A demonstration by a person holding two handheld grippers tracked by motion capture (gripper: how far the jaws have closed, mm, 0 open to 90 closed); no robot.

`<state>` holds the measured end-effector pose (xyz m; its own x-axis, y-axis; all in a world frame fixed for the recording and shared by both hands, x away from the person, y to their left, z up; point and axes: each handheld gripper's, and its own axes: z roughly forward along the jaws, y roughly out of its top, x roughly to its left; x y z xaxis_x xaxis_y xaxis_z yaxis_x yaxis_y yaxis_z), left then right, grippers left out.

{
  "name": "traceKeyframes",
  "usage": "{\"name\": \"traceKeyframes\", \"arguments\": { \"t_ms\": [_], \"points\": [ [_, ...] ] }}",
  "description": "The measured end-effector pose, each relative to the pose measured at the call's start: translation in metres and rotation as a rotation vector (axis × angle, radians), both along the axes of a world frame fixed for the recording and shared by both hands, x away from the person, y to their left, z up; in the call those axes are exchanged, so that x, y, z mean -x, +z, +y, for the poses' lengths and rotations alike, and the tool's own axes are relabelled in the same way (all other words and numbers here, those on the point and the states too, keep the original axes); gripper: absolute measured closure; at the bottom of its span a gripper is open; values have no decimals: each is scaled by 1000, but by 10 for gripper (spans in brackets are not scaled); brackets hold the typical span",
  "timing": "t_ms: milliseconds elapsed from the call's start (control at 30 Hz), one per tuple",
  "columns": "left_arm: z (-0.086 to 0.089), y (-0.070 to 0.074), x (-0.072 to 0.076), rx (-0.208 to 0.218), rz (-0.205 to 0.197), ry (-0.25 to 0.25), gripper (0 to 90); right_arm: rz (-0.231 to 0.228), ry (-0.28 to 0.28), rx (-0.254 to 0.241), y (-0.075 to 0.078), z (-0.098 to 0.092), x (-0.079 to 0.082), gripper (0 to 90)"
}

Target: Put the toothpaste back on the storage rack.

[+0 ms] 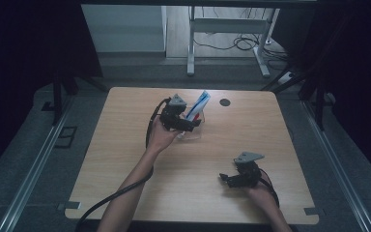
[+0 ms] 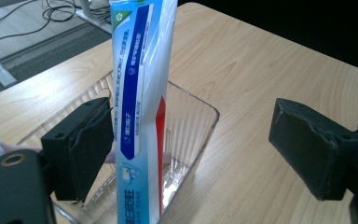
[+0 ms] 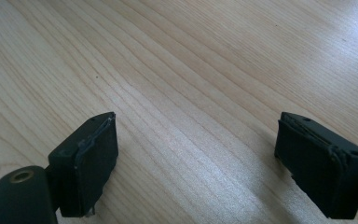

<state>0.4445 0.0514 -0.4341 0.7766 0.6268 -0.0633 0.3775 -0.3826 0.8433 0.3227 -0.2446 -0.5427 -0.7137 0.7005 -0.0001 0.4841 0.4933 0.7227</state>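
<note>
Fingers of the left gripper are spread wide around a blue-and-white packet standing upright in a clear ribbed cup; one pad seems just beside it, contact unclear. The right gripper is held wide apart over bare table, well away from its edges.

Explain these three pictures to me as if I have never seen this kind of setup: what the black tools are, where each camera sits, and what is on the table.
A person sits at a wooden table and holds a two-jaw tool in each hand. The high view looks down from above. The other two pictures come from cameras riding on the tools, looking along their black jaws. The left gripper has its jaws open around a tall blue and white packet, which stands in a clear ribbed container; nothing is clamped. The right gripper is open over bare wood, near the person's side, holding nothing.
</note>
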Motion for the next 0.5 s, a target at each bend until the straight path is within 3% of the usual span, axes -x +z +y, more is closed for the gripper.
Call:
{"name": "traceKeyframes", "arguments": {
  "t_ms": [500],
  "points": [
    [18,-1,21,18,10,-10,136,0,0,0,0,0,0,130]
  ]
}}
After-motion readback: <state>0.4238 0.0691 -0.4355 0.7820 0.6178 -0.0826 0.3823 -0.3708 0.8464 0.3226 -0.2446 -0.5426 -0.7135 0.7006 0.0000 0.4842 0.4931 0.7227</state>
